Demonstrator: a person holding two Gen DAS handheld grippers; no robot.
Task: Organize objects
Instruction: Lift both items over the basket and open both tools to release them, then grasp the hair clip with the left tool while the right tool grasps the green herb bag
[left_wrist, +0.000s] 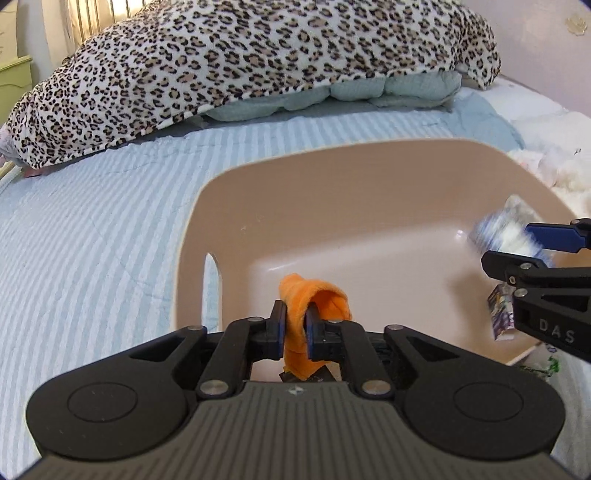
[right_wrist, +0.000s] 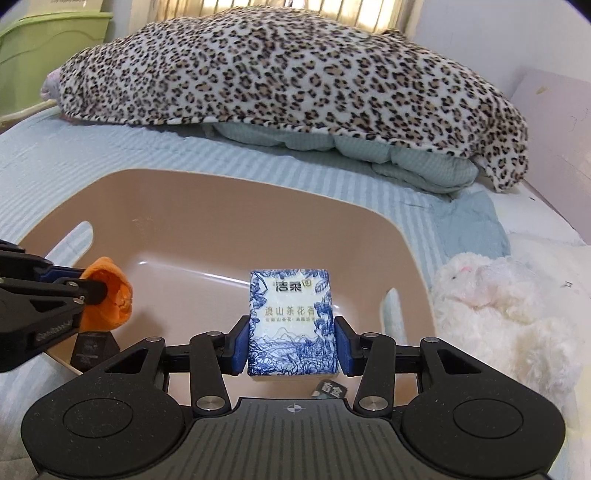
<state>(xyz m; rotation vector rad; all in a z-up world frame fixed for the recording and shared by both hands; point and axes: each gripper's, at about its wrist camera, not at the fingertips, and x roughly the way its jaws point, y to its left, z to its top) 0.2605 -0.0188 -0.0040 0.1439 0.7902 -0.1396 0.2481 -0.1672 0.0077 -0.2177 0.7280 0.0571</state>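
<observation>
A beige plastic basin (left_wrist: 369, 173) (right_wrist: 221, 199) sits on a striped bed. My left gripper (left_wrist: 295, 325) is shut on an orange cloth (left_wrist: 314, 299) and holds it over the basin's near left side; the cloth also shows in the right wrist view (right_wrist: 110, 295). My right gripper (right_wrist: 291, 347) is shut on a blue-and-white tissue pack (right_wrist: 291, 325) held over the basin's near right side. In the left wrist view the right gripper (left_wrist: 517, 247) enters from the right with the blurred pack (left_wrist: 502, 229).
A leopard-print blanket (left_wrist: 258, 55) (right_wrist: 295, 74) covers a quilt at the back. A white plush toy (right_wrist: 509, 306) lies right of the basin. Small packets (left_wrist: 500, 314) (right_wrist: 330, 389) lie in the basin. A green bin (right_wrist: 44, 48) stands far left.
</observation>
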